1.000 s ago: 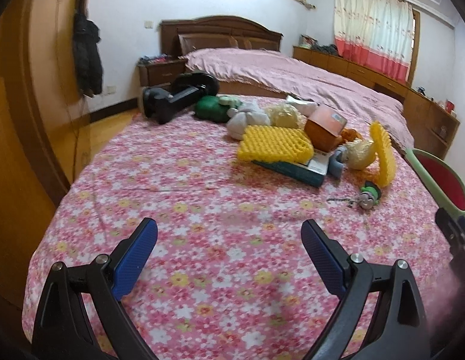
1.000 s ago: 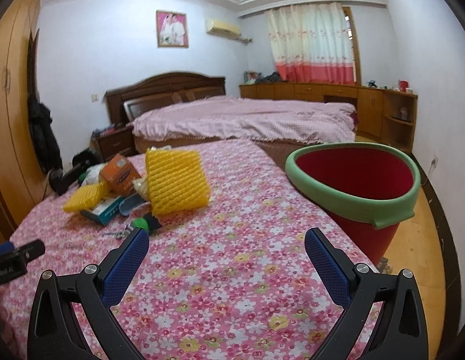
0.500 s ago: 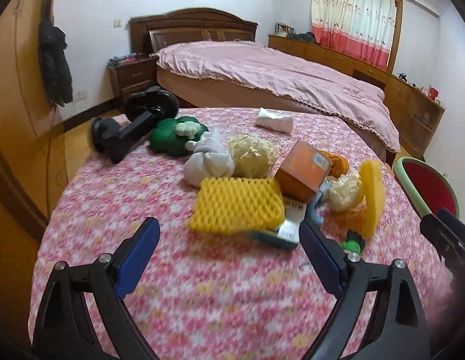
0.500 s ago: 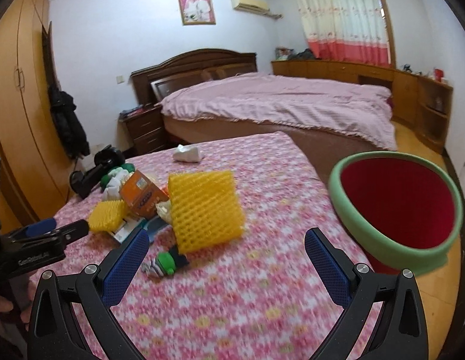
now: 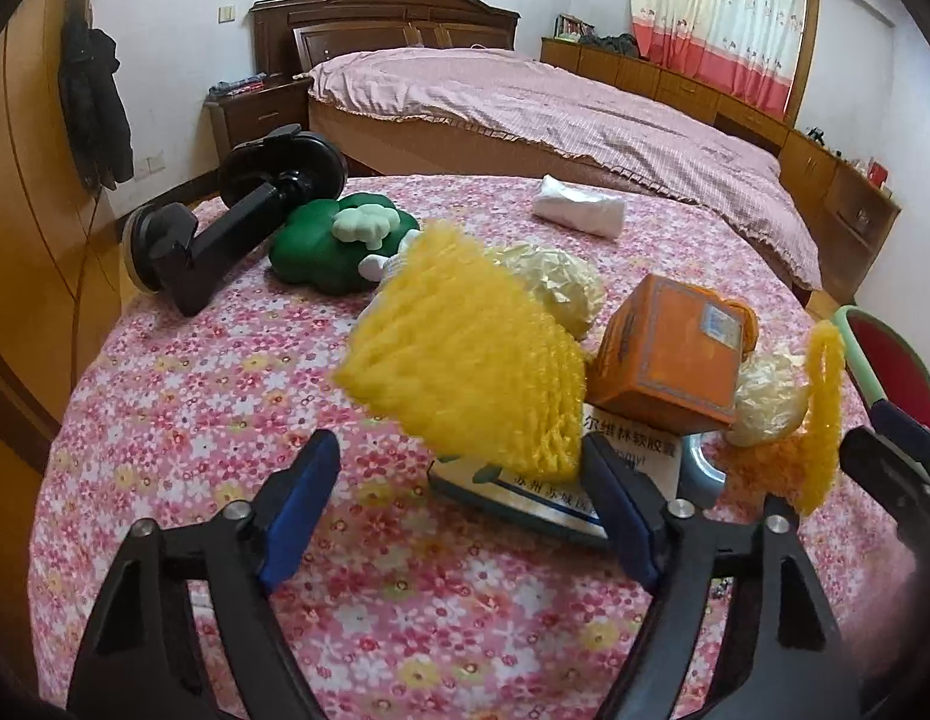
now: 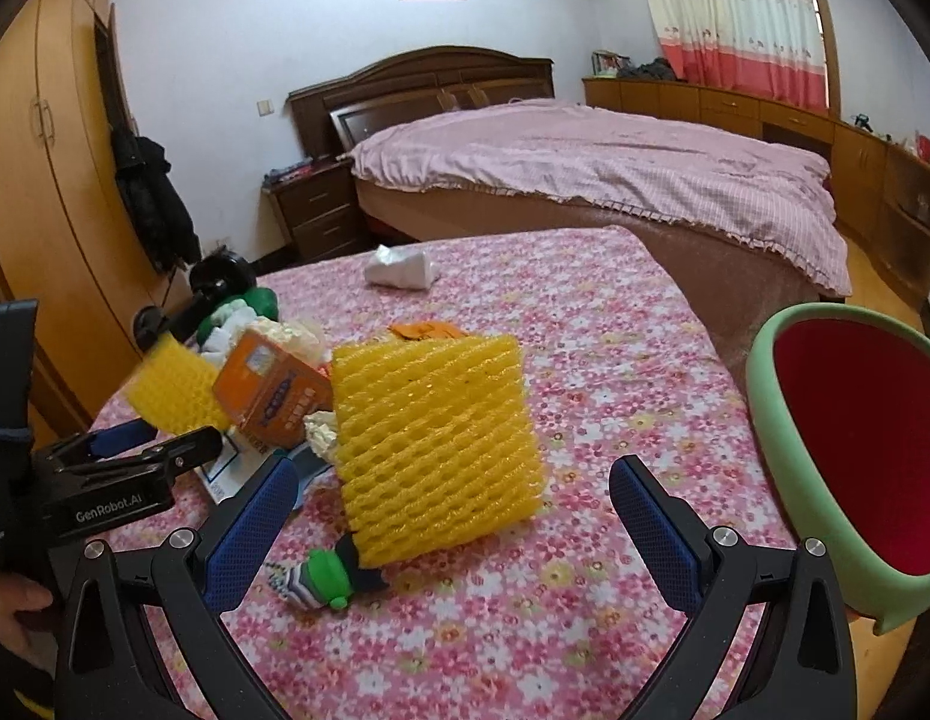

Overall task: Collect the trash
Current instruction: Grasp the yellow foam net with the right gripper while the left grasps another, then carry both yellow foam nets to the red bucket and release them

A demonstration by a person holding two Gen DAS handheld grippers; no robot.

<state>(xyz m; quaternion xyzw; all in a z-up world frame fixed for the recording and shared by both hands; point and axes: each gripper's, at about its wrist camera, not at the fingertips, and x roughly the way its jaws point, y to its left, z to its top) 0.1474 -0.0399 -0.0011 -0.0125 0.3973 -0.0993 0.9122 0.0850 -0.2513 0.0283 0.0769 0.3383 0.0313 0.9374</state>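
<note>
A pile of trash lies on the flowered pink bedspread (image 5: pixel 183 420). My left gripper (image 5: pixel 459 504) is closing its jaws just below a yellow foam net (image 5: pixel 465 354) that rests on a white and teal medicine box (image 5: pixel 525 486); the pads do not press on the net. An orange box (image 5: pixel 669 354) and crumpled paper (image 5: pixel 555 282) sit behind it. My right gripper (image 6: pixel 450 531) stands open, with a second yellow foam net (image 6: pixel 435 450) upright just ahead between its fingers. A red bin with a green rim (image 6: pixel 783 450) stands at the right.
A black suction mount (image 5: pixel 237 216) and a green plush (image 5: pixel 327 246) lie at the pile's far left. A white tissue pack (image 6: pixel 402 267) lies farther back. A small green-capped toy (image 6: pixel 321 579) lies by the right gripper. A second bed (image 6: pixel 585 168) stands beyond.
Both grippers have moved forward onto the pile, each up to its own foam net. The left jaws have narrowed. The right jaws stay wide.
</note>
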